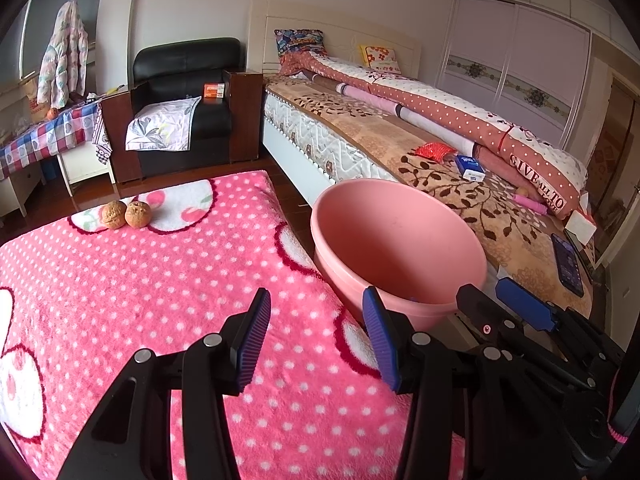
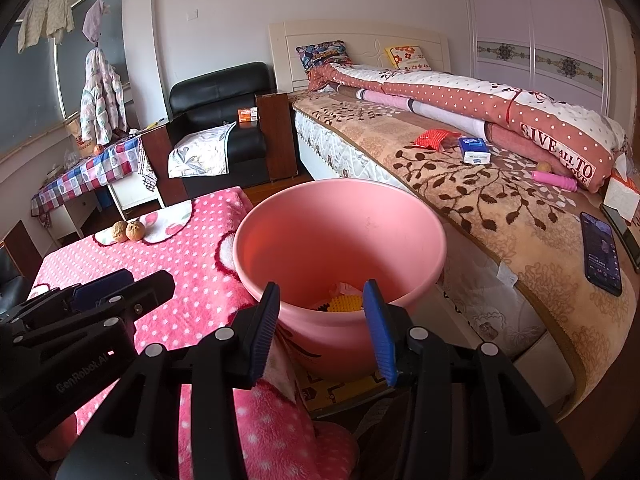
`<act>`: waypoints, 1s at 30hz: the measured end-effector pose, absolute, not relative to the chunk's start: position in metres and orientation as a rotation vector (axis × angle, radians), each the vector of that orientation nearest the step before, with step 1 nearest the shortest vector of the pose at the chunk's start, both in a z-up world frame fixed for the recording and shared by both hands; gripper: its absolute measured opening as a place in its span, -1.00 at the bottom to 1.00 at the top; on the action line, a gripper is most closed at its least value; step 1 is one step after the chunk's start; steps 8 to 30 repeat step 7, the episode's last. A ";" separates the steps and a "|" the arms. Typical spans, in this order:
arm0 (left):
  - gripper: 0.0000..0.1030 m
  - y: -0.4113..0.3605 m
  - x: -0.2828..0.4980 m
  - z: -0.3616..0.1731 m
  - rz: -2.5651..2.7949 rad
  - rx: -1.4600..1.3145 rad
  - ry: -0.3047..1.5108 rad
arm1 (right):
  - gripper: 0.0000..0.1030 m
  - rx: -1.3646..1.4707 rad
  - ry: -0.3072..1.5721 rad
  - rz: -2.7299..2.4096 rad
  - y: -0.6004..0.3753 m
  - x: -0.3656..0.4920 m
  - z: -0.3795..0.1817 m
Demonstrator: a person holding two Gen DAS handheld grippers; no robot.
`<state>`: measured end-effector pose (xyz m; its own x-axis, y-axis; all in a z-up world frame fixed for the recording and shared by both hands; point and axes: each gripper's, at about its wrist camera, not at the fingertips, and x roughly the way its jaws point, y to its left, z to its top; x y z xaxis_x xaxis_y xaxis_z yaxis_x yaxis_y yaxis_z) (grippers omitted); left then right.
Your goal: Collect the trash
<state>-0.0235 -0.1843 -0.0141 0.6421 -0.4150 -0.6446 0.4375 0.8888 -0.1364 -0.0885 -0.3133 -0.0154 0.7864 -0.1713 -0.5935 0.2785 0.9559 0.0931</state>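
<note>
Left wrist view: I read the left gripper (image 1: 316,340) with fingers apart and nothing between them, above the pink dotted blanket (image 1: 140,300); two walnuts (image 1: 126,214) lie at its far end, and the pink bucket (image 1: 400,248) hides its own bottom. Right wrist view: the right gripper (image 2: 320,332) also stands parted, empty, over the bucket rim; the yellow scrap (image 2: 344,303) inside is partly blocked.

**Black tools with blue ribbed pads**

Each tool, left (image 1: 316,338) and right (image 2: 322,334), has black plastic linkage arms joined by round silver pivot screws. Its fingers (image 1: 252,342) carry blue ribbed pads. White "GenRobot.AI" lettering marks the left tool's body.
</note>
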 end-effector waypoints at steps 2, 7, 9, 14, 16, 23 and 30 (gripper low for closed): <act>-0.07 -0.185 -0.024 -0.014 -0.486 0.033 0.731 | -0.14 0.177 0.623 -0.243 -0.311 -0.090 -0.016; -0.07 -0.185 -0.025 -0.014 -0.486 0.031 0.733 | -0.14 0.176 0.625 -0.243 -0.310 -0.089 -0.014; -0.07 -0.185 -0.025 -0.014 -0.486 0.031 0.733 | -0.14 0.176 0.625 -0.243 -0.310 -0.089 -0.014; -0.07 -0.185 -0.025 -0.014 -0.486 0.031 0.733 | -0.14 0.176 0.625 -0.243 -0.310 -0.089 -0.014; -0.07 -0.185 -0.025 -0.014 -0.486 0.031 0.733 | -0.14 0.176 0.625 -0.243 -0.310 -0.089 -0.014; -0.07 -0.185 -0.025 -0.014 -0.486 0.031 0.733 | -0.14 0.176 0.625 -0.243 -0.310 -0.089 -0.014; -0.07 -0.185 -0.025 -0.014 -0.486 0.031 0.733 | -0.14 0.176 0.625 -0.243 -0.310 -0.089 -0.014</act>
